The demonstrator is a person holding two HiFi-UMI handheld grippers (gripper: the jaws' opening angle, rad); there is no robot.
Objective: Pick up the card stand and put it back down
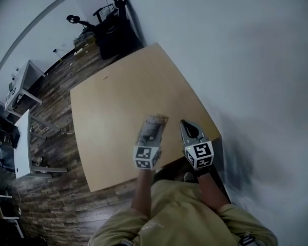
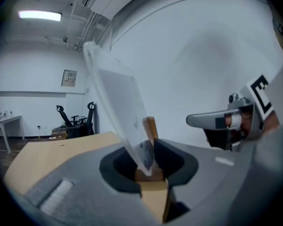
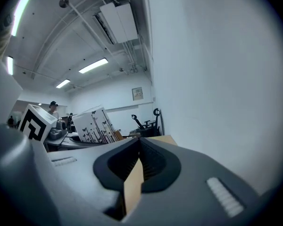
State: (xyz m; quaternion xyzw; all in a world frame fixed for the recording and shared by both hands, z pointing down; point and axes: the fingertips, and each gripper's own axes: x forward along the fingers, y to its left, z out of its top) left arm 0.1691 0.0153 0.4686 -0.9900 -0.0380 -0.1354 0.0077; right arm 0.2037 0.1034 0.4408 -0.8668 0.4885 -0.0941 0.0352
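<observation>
– Grip on the card stand [image 1: 154, 126]: is it made?
– Yes. The left gripper [image 1: 152, 140] pinches the stand by its wooden base [image 2: 149, 174], and the clear panel leans to the left above the jaws. The stand is over the near side of the table [image 1: 113, 111].
– Lifted?
– Probably. The panel tilts and the base seems clear of the tabletop, though no view shows the gap plainly. The pick-up looks done or nearly so; what is left is setting the stand back down and letting go.
– And the right gripper [image 1: 189, 129]?
– Its jaws are pressed together on nothing, just right of the stand.
</observation>
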